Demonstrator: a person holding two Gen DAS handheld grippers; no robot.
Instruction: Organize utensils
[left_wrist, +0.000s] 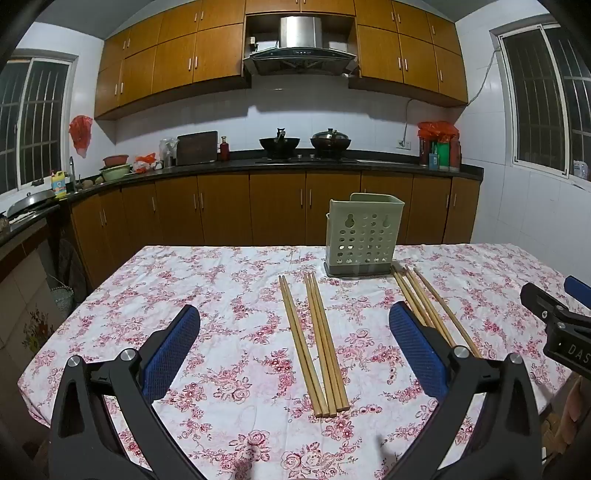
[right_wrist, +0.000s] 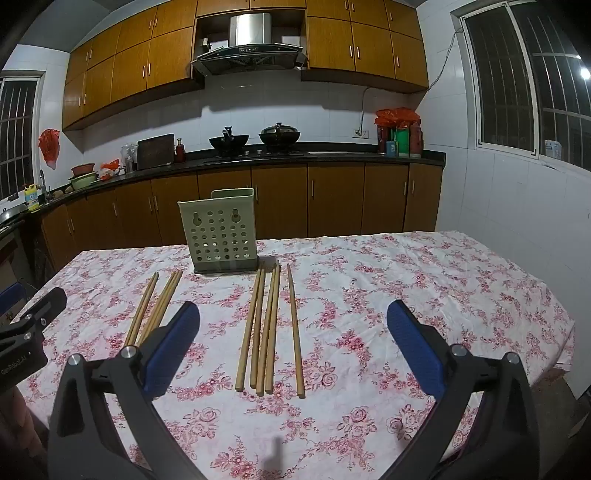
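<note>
Both wrist cams look fwd, tilted down, sharing table w/ utensil holder.

Between my left gripper's open fingers I count five chopsticks in one group, and between my right gripper's fingers five more in a second group. That makes ten chopsticks. Beyond both groups stands one green perforated holder.

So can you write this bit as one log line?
left gripper: open | right gripper: open | chopsticks: on table | holder: upright
</note>
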